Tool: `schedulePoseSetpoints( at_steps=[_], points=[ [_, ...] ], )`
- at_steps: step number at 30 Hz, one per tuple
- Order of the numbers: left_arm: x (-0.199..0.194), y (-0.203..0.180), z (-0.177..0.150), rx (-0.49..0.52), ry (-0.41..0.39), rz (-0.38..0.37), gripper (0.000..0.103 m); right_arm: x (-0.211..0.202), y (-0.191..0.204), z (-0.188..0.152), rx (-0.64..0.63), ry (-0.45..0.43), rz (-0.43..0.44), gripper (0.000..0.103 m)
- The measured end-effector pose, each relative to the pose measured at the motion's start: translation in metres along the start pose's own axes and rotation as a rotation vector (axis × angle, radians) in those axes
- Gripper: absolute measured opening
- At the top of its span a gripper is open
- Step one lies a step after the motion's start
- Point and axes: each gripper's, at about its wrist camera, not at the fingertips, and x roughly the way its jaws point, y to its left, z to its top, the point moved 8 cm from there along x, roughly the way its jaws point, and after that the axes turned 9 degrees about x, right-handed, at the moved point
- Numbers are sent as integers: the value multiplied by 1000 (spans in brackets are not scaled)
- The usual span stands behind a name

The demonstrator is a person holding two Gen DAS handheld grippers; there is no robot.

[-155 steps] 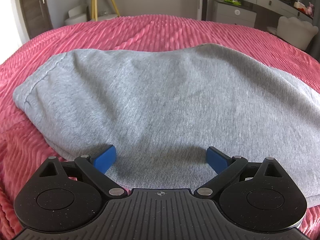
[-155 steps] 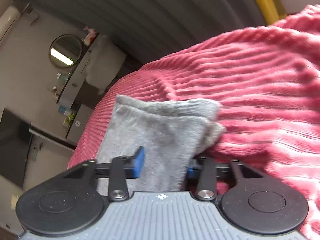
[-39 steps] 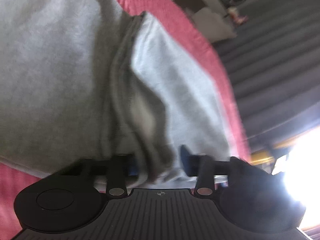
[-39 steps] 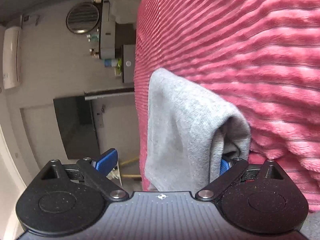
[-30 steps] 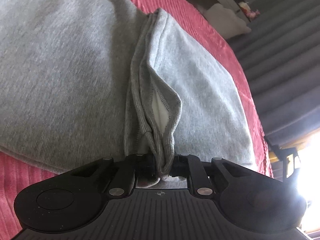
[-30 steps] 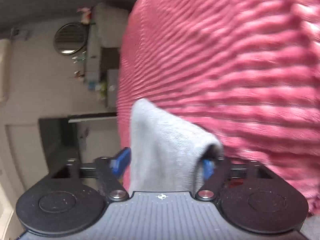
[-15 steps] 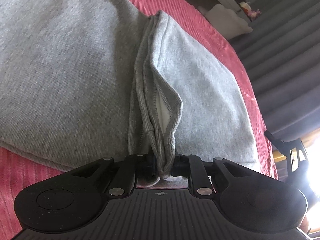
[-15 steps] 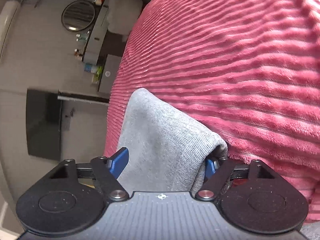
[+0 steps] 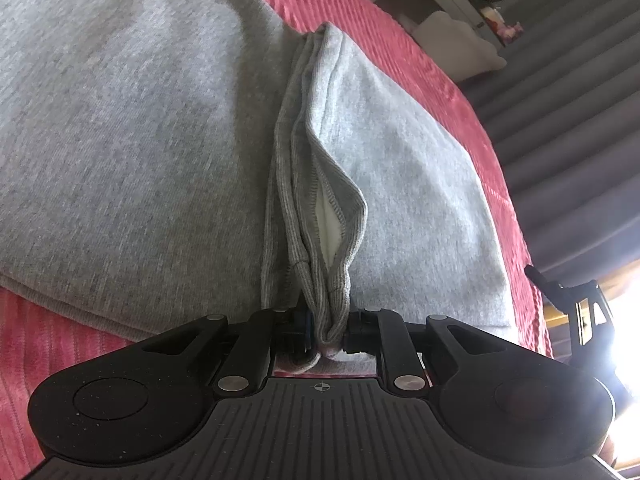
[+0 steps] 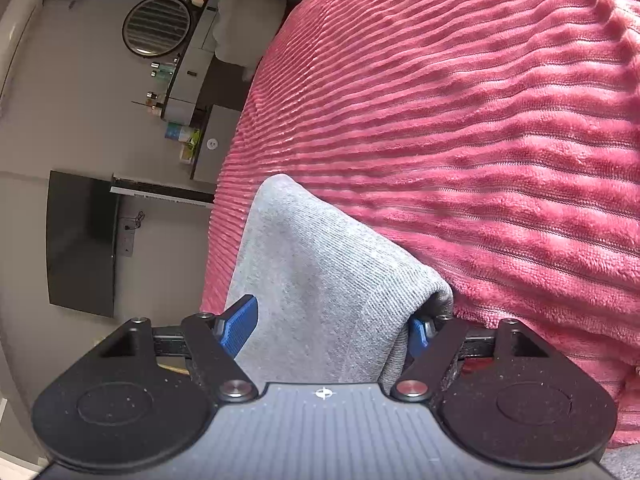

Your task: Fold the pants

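The grey pants (image 9: 140, 128) lie folded on the pink ribbed bedspread (image 9: 360, 8). In the left wrist view, my left gripper (image 9: 326, 326) is shut on the bunched ribbed cuffs (image 9: 320, 264), which stand up in a ridge across the folded cloth. In the right wrist view, a grey fold of the pants (image 10: 320, 292) lies between the blue pads of my right gripper (image 10: 332, 330). The pads are apart, the right one partly hidden under the cloth.
The bedspread (image 10: 480, 120) spreads wide beyond the pants. A dresser with a round mirror (image 10: 158, 26) and a dark screen (image 10: 80, 244) stand off the bed. Grey curtains (image 9: 568, 80) and a bright window lie past the bed's far edge.
My left gripper closed on the cuffs about a second ago and has held still since. My right gripper's jaws have stayed apart around the fold while its view swung slightly.
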Motion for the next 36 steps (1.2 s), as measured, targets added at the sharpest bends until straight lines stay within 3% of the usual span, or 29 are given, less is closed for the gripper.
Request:
schedulePoseSetpoints(
  at_steps=[9,13,16,17,18,20,22,23,25,28,29,30,33,36],
  points=[
    [-7,9,-2,-39,-11,-5,17,3,-3,1,2,2,-6,72],
    [-20,13,-3,-26,-36,33,19,2,-3,0,-8,1,-16,70],
    [-41,21,-2,-50,-78,97,31,-6,-5,-1,1,12,-50,70],
    [-50,26,-2,-57,-103,142,45,-13,-5,0,-5,4,-61,71],
    [-59,31,0,-62,-127,186,47,-20,-5,0,-19,-11,-81,82],
    [-76,40,4,-57,-182,276,49,-40,-6,4,-92,-115,-212,86],
    [-87,43,8,-60,-233,297,59,-52,7,5,-175,-161,-216,86],
    [-89,42,10,-65,-248,291,67,-53,19,1,-227,-156,-169,86],
    [-87,40,11,-58,-250,298,69,-47,43,-12,-367,-134,-120,86],
    [-81,41,8,-14,-216,367,69,-20,63,-38,-624,-112,-187,87],
    [-81,43,7,-15,-205,387,69,-9,62,-45,-670,-88,-223,91],
    [-81,48,6,-26,-199,399,69,3,58,-51,-701,-42,-254,96],
    [-87,57,4,-83,-205,391,70,26,50,-57,-742,59,-353,97],
    [-96,64,10,-116,-219,385,73,23,62,-68,-810,46,-308,97]
  ],
)
